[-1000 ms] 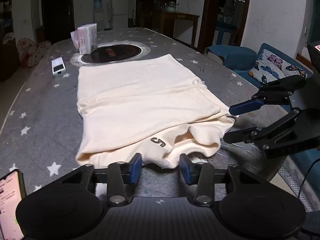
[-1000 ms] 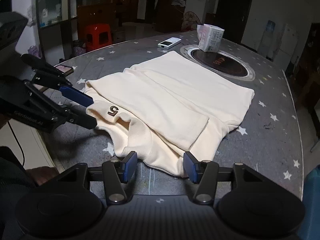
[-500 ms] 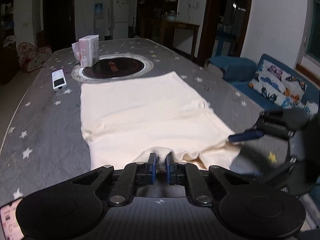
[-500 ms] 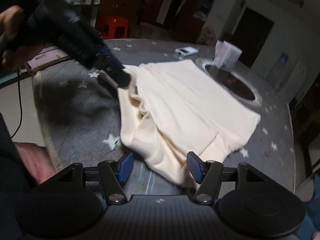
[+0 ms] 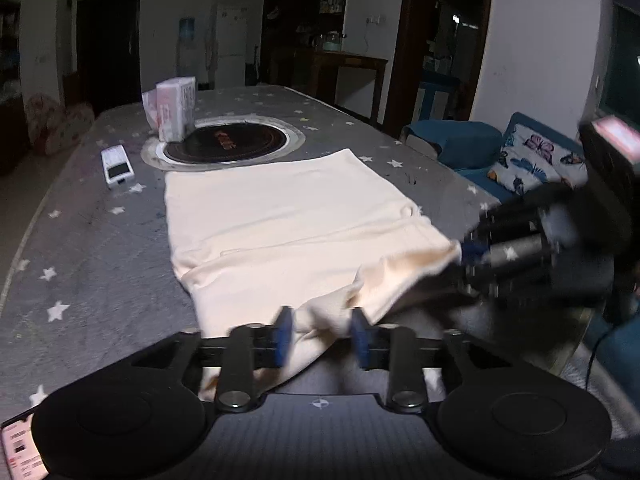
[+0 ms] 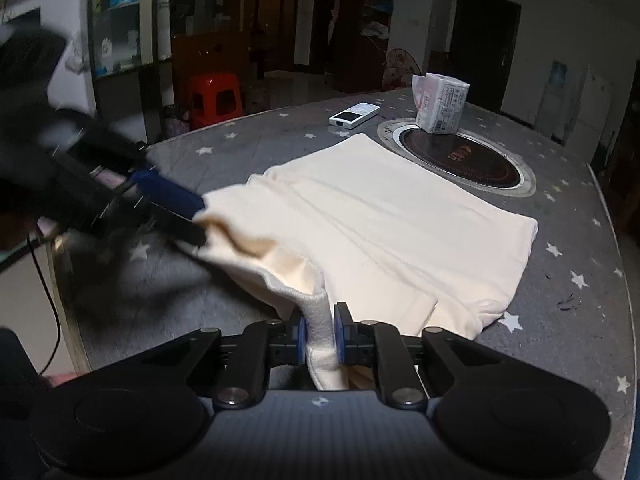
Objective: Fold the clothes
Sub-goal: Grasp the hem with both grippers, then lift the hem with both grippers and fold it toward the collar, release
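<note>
The cream garment [image 6: 384, 232] lies half folded in the middle of the star-printed table [image 6: 580, 248]. Half a second ago the right gripper [image 6: 320, 334] stood wide with only loose hem before it; now its jaws are closing and pinch that near edge. The left gripper [image 5: 320, 334], clamped on cloth then, is opening, fabric loose between its pads. I judge the fold-over must wait until it grips again.

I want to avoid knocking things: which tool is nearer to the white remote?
Left. The left tool is at the shirt's near edge on the remote's side; the right tool is at the edge's other end, farther away.
</note>
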The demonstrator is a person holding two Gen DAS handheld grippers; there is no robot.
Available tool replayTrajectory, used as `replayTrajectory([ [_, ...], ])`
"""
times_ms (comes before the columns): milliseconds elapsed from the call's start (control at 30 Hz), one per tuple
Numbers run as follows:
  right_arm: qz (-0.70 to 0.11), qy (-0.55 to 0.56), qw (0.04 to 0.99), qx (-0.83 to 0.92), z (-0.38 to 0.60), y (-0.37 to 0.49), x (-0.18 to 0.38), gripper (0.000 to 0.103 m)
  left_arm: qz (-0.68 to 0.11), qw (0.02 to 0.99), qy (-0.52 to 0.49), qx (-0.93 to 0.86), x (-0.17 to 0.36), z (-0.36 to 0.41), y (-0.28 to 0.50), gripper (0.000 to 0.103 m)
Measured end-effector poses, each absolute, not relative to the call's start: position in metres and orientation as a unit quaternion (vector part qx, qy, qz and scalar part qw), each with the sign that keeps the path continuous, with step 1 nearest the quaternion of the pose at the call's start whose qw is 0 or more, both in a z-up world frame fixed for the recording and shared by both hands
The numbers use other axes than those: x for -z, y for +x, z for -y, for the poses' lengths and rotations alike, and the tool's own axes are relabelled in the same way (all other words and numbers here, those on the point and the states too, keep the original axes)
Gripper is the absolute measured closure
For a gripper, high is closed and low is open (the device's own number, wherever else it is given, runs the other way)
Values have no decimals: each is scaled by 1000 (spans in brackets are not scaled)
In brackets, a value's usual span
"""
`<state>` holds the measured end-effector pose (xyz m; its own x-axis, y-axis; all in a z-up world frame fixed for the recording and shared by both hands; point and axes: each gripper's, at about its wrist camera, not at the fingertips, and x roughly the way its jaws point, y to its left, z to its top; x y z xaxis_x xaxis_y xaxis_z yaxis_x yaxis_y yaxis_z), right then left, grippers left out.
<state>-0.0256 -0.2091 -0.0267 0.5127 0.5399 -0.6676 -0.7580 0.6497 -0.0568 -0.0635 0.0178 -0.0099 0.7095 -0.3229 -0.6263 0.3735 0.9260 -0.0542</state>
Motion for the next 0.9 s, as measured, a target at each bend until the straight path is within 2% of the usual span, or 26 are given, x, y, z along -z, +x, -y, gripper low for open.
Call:
replayTrajectory([
  [133, -326, -153, 851, -384, 211, -15, 19, 91, -322, 926, 79, 180, 17, -16, -75, 47],
  [400, -322, -144, 854, -382, 207, -5, 10, 91, -304, 922, 175, 163, 34, 3, -70, 47],
  [467, -318, -147, 856, -380, 207, -6, 10, 92, -308, 918, 188, 164, 39, 6, -66, 59],
  [500, -317, -149, 857, -379, 207, -7, 11, 92, -309, 917, 192, 166, 40, 6, -65, 71],
  [600, -311, -152, 858, -378, 208, -11, 12, 95, -311, 915, 197, 168, 43, 4, -61, 88],
  [700, -307, -151, 861, -378, 210, -16, 12, 96, -311, 915, 188, 175, 40, 0, -62, 96],
  [900, -300, -149, 859, -387, 217, -34, 5, 97, -312, 915, 170, 193, 27, -4, -80, 97],
])
